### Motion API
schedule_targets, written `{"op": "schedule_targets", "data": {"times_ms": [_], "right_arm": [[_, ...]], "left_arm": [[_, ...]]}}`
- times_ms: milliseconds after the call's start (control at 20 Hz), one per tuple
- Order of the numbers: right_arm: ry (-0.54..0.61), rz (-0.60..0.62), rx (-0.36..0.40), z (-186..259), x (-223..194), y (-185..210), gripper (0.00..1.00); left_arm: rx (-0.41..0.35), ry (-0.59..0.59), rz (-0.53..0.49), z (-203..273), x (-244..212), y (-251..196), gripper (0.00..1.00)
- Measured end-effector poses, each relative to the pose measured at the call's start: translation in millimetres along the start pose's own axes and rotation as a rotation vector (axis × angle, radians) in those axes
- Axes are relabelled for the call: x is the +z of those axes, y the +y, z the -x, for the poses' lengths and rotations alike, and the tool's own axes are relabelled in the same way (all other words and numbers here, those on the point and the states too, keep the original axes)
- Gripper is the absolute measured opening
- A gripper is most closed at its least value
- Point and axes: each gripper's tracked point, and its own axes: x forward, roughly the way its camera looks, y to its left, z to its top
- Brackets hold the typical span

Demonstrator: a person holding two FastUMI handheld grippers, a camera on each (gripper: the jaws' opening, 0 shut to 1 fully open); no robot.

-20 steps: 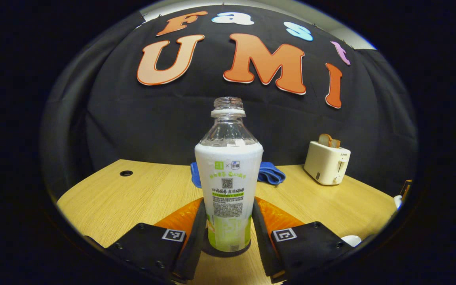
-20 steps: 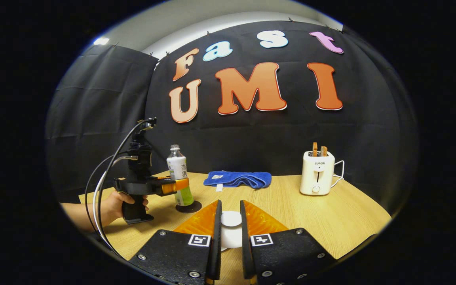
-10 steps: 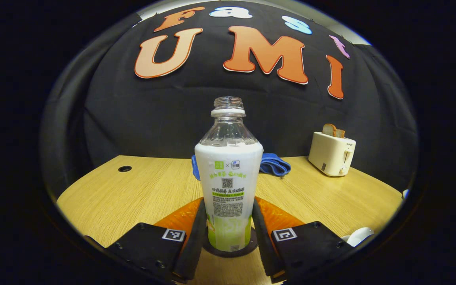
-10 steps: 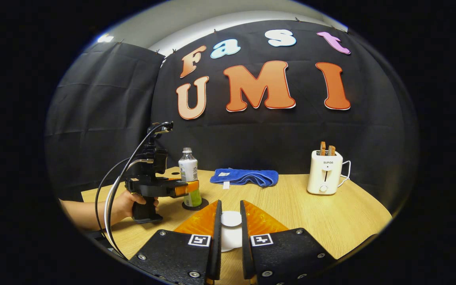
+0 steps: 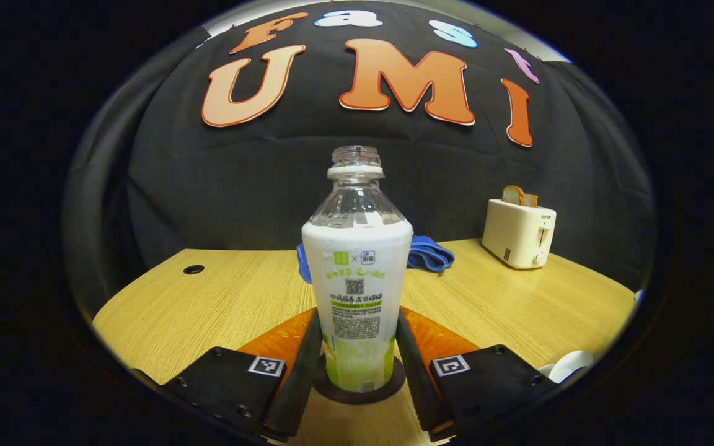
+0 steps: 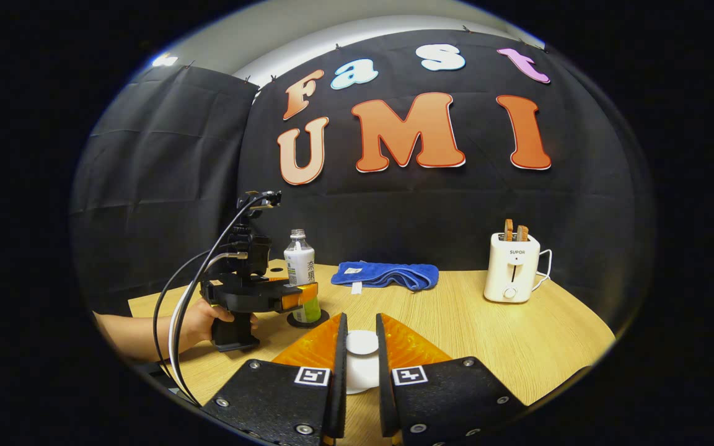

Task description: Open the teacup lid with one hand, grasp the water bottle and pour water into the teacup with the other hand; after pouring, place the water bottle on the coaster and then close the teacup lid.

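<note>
Surface: a pale wood-grain tabletop (image 6: 487, 334) is seen, backed by black cloth.
Counted: one blue folded towel (image 6: 388, 274); one cream toaster (image 6: 514, 267), two toast slices in it.
Bottle: one uncapped clear plastic water bottle (image 5: 357, 272) stands upright on one dark round coaster (image 5: 359, 390).
Left tongs (image 5: 357, 347): both fingers are pressed against the bottle's sides.
Right tongs (image 6: 361, 359): narrowly parted around one white teacup lid (image 6: 362, 342); contact cannot be told.

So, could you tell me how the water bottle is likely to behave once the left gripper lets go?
The water bottle is tall and narrow, so probably tippy if nudged. It has no cap, so tipping may spill. It stands on the coaster.
</note>
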Motion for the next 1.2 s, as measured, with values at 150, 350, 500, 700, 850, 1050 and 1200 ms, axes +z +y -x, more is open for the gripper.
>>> {"op": "schedule_targets", "data": {"times_ms": [150,350,500,700,850,1050,1200], "right_arm": [[0.002,-0.004,0.0,-2.2,0.4,0.7,0.23],[0.003,-0.001,0.016,-4.9,0.3,8.1,0.23],[0.01,0.005,0.028,-8.3,-2.0,15.0,0.22],[0.029,0.009,0.042,-15.8,-9.0,23.8,0.23],[0.044,0.018,0.046,-22.6,-16.0,28.8,0.22],[0.074,0.021,0.042,-30.3,-27.2,30.5,0.23],[0.101,0.025,0.041,-35.9,-37.9,32.1,0.22]], "left_arm": [[0.004,-0.018,0.009,8.6,1.8,-4.8,0.81],[0.02,-0.061,-0.02,19.4,14.1,-8.9,0.92],[0.055,-0.115,-0.015,33.6,26.2,-1.4,0.95],[0.078,-0.183,-0.002,59.7,43.1,6.6,0.94],[0.087,-0.224,0.02,80.6,53.1,14.7,0.95],[0.072,-0.252,0.036,105.0,62.3,18.4,0.95],[0.082,-0.27,0.028,123.9,69.2,21.5,0.94]]}}
